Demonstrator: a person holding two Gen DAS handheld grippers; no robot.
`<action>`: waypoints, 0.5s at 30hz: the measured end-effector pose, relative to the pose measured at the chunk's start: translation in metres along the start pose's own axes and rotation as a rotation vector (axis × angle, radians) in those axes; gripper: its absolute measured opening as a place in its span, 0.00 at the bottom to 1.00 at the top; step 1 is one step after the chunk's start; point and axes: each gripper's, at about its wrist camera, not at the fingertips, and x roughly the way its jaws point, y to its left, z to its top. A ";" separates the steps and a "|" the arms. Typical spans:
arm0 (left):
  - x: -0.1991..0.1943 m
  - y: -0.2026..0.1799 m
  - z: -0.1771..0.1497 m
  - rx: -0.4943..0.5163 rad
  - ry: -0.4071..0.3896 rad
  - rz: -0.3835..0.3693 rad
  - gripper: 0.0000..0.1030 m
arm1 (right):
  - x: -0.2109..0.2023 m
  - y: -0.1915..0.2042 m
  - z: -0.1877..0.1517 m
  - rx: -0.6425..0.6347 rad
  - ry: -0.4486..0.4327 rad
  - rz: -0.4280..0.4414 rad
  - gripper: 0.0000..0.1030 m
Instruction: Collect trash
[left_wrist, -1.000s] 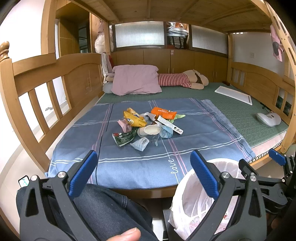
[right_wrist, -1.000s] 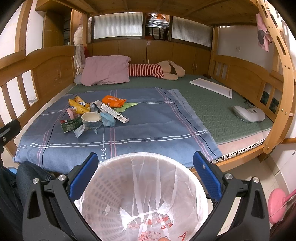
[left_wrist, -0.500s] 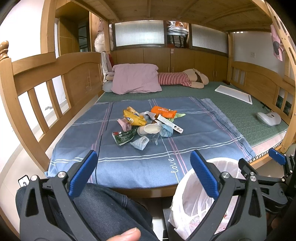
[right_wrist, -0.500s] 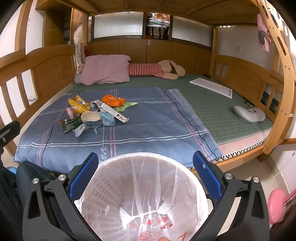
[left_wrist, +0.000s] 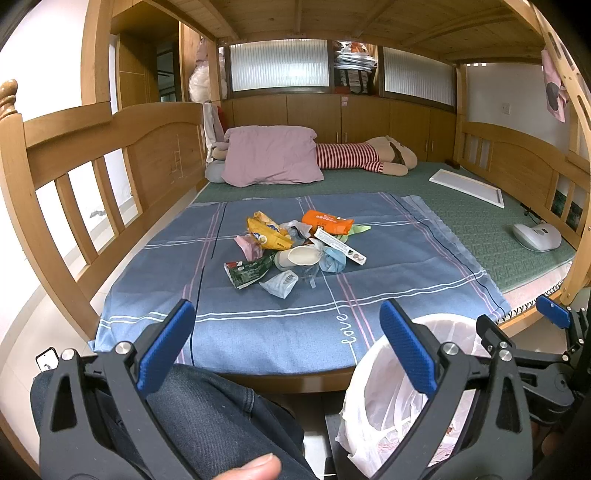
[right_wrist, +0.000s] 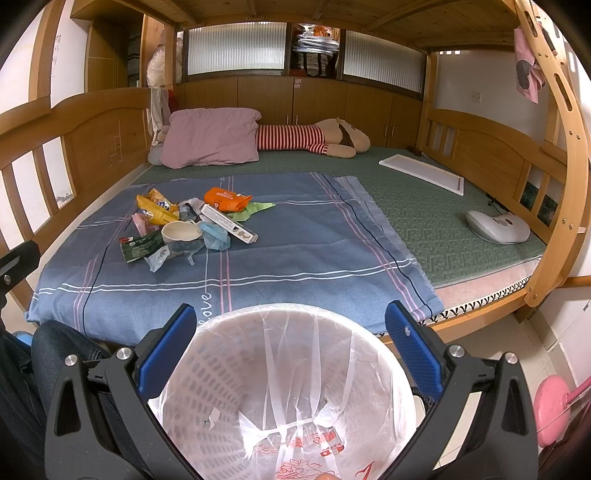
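A pile of trash (left_wrist: 291, 245) (right_wrist: 188, 225) lies on the blue sheet (left_wrist: 288, 317): an orange packet (left_wrist: 327, 223), a yellow wrapper (left_wrist: 267, 230), a green packet (left_wrist: 247, 269), a paper cup (left_wrist: 297, 256), a white box (left_wrist: 340, 247) and crumpled plastic. A white basket lined with a plastic bag (right_wrist: 284, 387) (left_wrist: 391, 398) stands on the floor at the bed's near edge. My left gripper (left_wrist: 288, 343) is open above a person's knee, well short of the pile. My right gripper (right_wrist: 288, 347) is open over the basket's mouth, empty.
The bed has wooden rails (left_wrist: 74, 184) on both sides. At the far end lie a pink pillow (left_wrist: 271, 155) and a striped plush toy (left_wrist: 365, 157). A white board (left_wrist: 467, 186) and a white handheld appliance (left_wrist: 535, 236) rest on the green mat at right. A pink object (right_wrist: 552, 410) stands on the floor.
Both views have barely shifted; the trash pile and basket stay put, and both grippers remain open.
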 end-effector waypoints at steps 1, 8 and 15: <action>0.000 0.000 0.000 0.000 0.000 0.000 0.97 | 0.000 0.000 -0.001 0.001 0.000 0.000 0.97; 0.000 0.000 -0.001 -0.002 0.001 0.000 0.97 | 0.000 0.000 -0.001 0.000 0.004 0.000 0.97; 0.000 0.001 -0.003 -0.006 0.001 0.001 0.97 | 0.000 -0.001 0.001 -0.001 0.002 -0.001 0.97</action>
